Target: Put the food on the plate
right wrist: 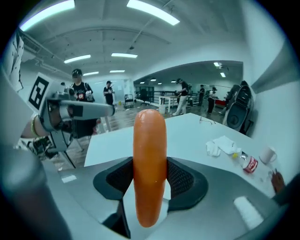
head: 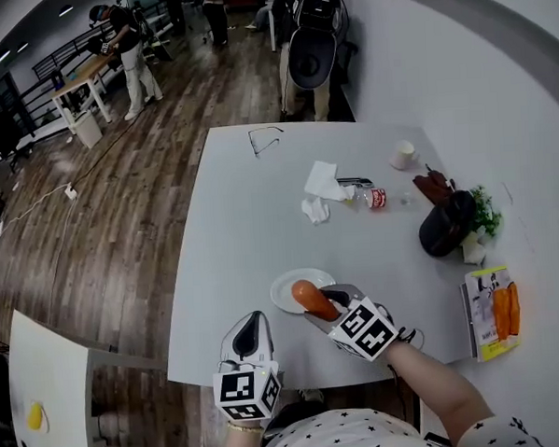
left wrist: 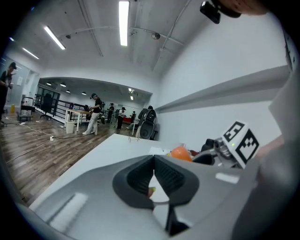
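Observation:
An orange sausage [head: 313,300] hangs just above the near edge of a small white plate [head: 281,288] on the white table [head: 261,228]. My right gripper [head: 332,304] is shut on it. In the right gripper view the sausage [right wrist: 150,164] stands upright, pinched at mid-length between the two dark pads [right wrist: 180,180]. My left gripper [head: 253,333] hovers at the table's near edge, left of the plate, with nothing in it. In the left gripper view its jaws [left wrist: 153,160] meet, and the sausage [left wrist: 180,153] shows beyond them beside the right gripper [left wrist: 206,157].
Further back on the table lie glasses [head: 266,137], crumpled tissues [head: 322,183], a small red can [head: 377,199] and a paper cup [head: 404,153]. A black pot with a plant [head: 448,223] and a packet of orange food [head: 494,311] sit at the right edge. People stand far off.

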`<state>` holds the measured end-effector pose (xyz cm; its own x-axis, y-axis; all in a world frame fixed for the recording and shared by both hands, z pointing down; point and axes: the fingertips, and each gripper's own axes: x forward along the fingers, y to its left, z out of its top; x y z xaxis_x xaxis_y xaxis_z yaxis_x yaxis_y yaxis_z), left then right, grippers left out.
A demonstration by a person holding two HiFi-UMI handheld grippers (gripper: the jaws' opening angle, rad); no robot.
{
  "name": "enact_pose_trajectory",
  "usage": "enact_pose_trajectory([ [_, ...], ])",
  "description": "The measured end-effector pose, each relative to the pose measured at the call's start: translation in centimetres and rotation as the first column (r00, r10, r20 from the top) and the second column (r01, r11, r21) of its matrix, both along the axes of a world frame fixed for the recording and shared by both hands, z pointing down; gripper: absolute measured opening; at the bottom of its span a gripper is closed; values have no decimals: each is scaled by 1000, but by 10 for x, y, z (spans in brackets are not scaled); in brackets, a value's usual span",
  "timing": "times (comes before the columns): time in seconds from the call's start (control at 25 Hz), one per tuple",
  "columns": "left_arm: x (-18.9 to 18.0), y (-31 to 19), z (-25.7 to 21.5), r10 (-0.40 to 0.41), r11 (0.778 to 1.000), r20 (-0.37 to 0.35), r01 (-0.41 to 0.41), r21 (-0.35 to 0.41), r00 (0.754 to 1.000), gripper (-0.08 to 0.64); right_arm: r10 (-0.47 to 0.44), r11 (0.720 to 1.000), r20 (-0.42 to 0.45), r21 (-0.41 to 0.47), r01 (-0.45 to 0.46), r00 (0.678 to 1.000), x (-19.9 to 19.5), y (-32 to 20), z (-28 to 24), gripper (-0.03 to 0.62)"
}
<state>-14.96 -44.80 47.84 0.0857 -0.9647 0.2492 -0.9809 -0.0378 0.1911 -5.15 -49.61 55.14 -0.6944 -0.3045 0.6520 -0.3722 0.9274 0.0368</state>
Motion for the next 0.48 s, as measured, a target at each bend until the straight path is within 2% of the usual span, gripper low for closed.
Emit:
enact_pose_trajectory([
  [0.08, -3, -10, 5, 1, 1000, -2, -1, -13, 1000, 8, -101, 995, -126, 10, 103, 987, -7, -16, 21, 212],
  [0.16, -7, -17, 9, 0, 1000, -3, 0, -25, 1000, 8, -199, 979, -246, -4, 204, 949, -13, -27, 40, 212],
  [0.32, -11, -25, 15, -8, 999, -6, 8, -43, 1000, 8, -356, 931, -412, -76, 357, 839, -23, -41, 74, 213],
  [0.48, -13, -29, 19, -11, 998, -5, 11, -59, 1000, 8, -443, 890, -513, -149, 432, 735, -32, -49, 98, 212],
])
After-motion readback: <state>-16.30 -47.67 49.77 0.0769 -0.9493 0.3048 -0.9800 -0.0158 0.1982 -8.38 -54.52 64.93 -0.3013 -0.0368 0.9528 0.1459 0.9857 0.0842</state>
